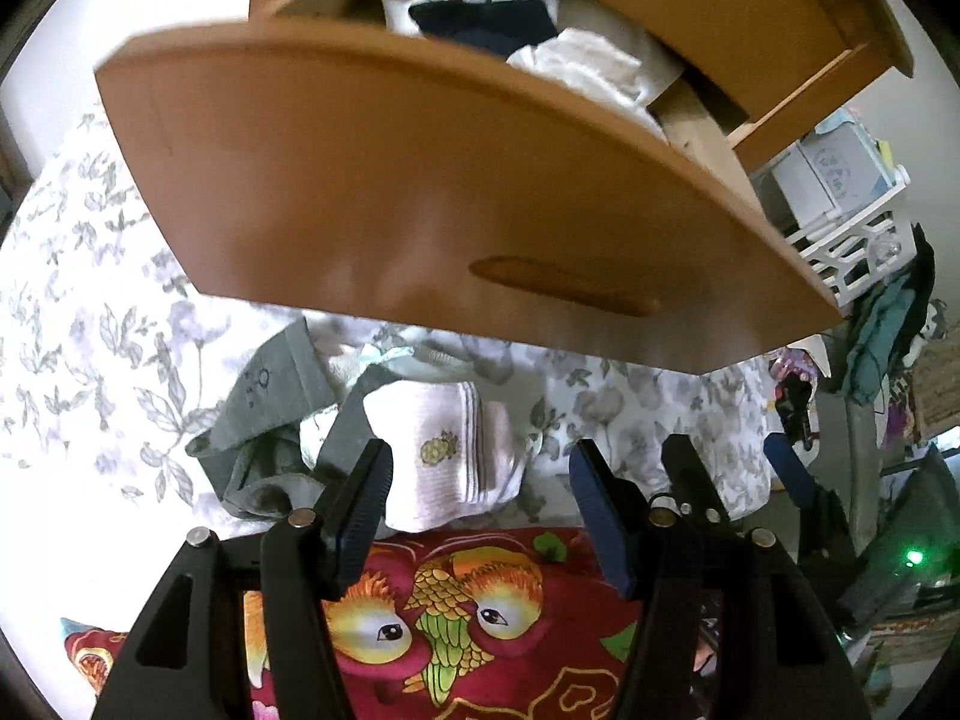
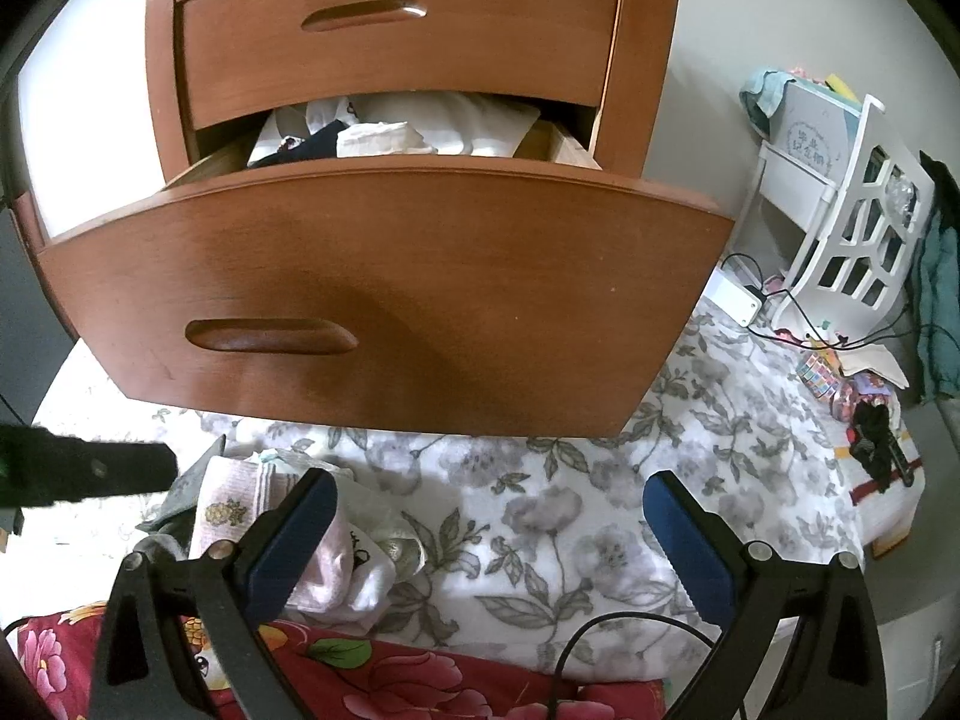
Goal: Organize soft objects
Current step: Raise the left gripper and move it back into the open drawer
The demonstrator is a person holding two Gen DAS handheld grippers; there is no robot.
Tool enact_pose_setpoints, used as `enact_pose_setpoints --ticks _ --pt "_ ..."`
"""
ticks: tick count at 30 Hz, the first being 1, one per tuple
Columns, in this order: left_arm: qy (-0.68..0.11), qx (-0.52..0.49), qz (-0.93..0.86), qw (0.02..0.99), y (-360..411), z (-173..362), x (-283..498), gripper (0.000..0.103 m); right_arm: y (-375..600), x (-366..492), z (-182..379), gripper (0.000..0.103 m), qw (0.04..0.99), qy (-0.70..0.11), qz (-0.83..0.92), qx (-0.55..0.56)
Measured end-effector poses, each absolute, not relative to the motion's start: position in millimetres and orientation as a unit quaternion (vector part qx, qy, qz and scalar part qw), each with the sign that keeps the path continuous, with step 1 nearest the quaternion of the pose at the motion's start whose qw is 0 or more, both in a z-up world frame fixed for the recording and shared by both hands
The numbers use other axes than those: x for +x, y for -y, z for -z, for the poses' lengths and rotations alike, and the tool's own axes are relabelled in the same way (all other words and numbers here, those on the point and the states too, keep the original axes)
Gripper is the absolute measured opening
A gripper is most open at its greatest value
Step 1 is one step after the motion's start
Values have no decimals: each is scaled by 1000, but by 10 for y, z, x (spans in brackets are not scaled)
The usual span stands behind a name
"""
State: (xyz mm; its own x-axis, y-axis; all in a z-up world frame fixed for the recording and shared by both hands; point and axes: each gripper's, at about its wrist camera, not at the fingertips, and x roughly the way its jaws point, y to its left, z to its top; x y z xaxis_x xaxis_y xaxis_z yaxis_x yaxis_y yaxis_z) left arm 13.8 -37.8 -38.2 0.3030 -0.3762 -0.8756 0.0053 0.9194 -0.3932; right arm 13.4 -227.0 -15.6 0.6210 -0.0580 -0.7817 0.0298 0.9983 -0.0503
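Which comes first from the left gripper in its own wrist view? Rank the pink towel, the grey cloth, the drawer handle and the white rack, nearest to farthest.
From the left gripper:
1. Pink towel, lying between the open fingers.
2. Grey cloth, just left of the left finger.
3. Drawer handle, above, on the open drawer's front.
4. White rack, far right, behind the drawer.

A white lattice-sided plastic shelf [image 2: 852, 228] stands at the right of the frame, black cables [image 2: 798, 312] trailing below it, a teal garment [image 2: 939, 312] hanging beside.
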Motion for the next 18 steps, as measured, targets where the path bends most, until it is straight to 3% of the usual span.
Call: enact_pose_setpoints --ticks 2,4,6,10,13,18 --pt "-574 -157 117 795 368 330 130 63 2273 133 156 103 900 -435 24 -16" --pt "-572 -153 112 798 360 302 124 79 2271 132 156 103 900 -434 24 -16" --pt "-569 -149 104 802 348 298 119 87 2270 132 156 103 900 -434 25 -16" --pt "-565 -138 90 808 333 308 108 89 2269 132 155 103 900 -434 25 -16" --pt "-558 -127 80 816 329 299 90 98 2268 131 155 103 900 -434 25 -16" --pt "-545 -126 72 825 283 239 66 100 2275 132 154 103 900 -434 24 -16"
